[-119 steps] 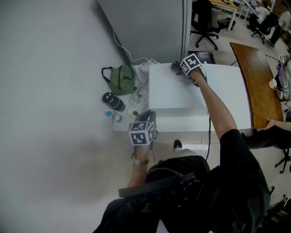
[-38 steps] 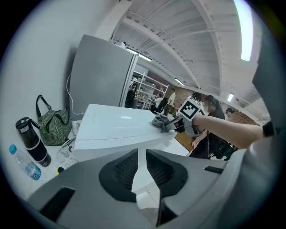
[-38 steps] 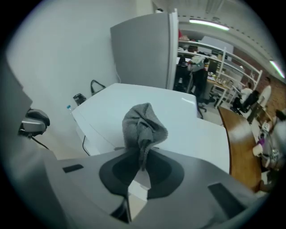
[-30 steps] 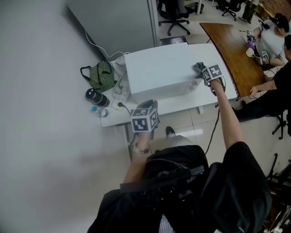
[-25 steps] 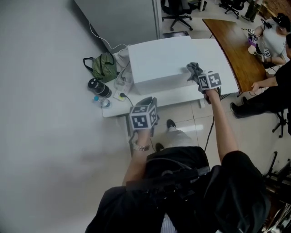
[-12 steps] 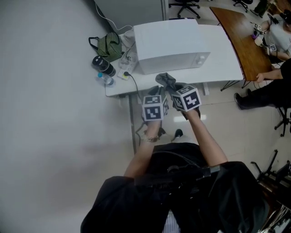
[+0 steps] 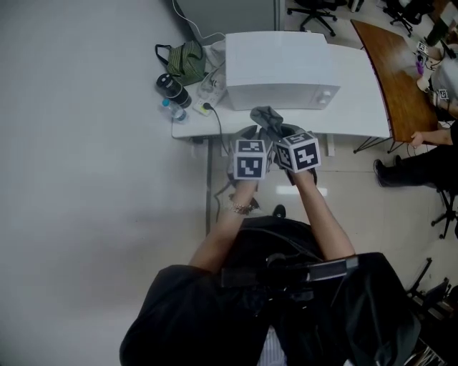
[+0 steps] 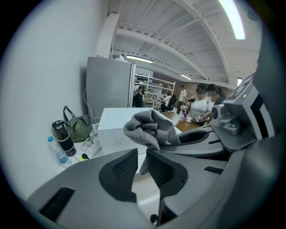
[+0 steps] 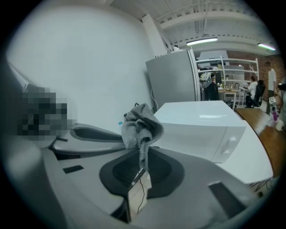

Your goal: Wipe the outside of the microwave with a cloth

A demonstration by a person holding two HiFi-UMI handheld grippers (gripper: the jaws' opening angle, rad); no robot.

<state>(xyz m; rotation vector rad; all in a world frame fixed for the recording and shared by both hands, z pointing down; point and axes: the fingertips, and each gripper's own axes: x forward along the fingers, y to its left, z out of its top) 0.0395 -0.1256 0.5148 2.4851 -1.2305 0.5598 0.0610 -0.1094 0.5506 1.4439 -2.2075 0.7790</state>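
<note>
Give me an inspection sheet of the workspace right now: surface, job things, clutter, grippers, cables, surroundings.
Surface: white table, bare to the right of the microwave.
Job's things: white microwave on the table; grey cloth held in front of it, not touching it.
Clutter: green bag, dark flask, small water bottle and power strip at the table's left end.
Grippers: right gripper, fingers shut on the cloth; left gripper beside it, fingers a narrow gap apart, nothing between them.
Cables: black cable hangs over the front edge; white cable behind the bag.
Surroundings: wooden table, seated person, office chair.
</note>
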